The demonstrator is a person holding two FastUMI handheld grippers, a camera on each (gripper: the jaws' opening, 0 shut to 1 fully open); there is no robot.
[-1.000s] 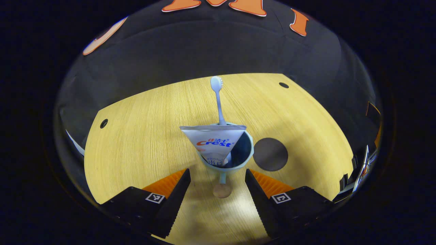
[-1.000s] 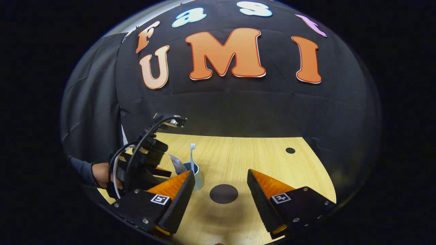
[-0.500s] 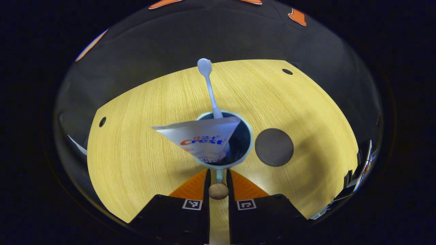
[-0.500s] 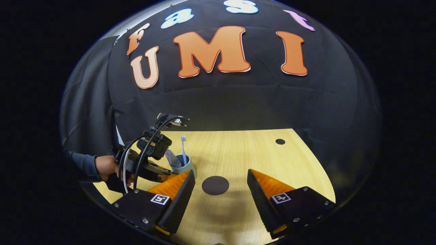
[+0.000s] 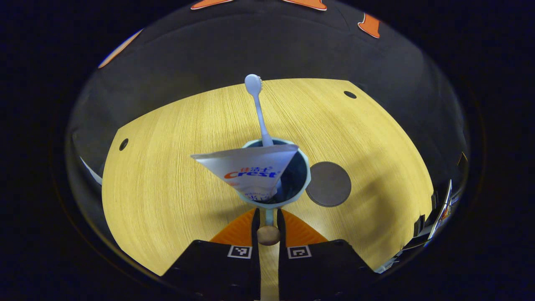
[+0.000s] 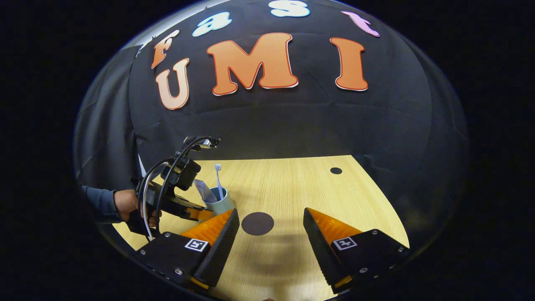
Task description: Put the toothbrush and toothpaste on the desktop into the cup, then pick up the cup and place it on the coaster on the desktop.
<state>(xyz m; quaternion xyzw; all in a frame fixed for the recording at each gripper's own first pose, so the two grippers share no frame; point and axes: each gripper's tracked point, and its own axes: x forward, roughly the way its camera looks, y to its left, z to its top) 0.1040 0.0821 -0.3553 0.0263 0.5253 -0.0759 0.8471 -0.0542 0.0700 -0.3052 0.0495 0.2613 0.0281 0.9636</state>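
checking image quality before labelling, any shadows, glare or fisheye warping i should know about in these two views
Left gripper view: sharp; the desktop edges bow from fisheye, a soft shadow falls right of the cup across the coaster, no strong glare. Right gripper view: the desktop's far edge curves, and a broad soft shadow lies between the right gripper fingers.

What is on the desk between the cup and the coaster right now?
Nothing. In the right gripper view, only bare wooden desk separates the cup from the coaster.
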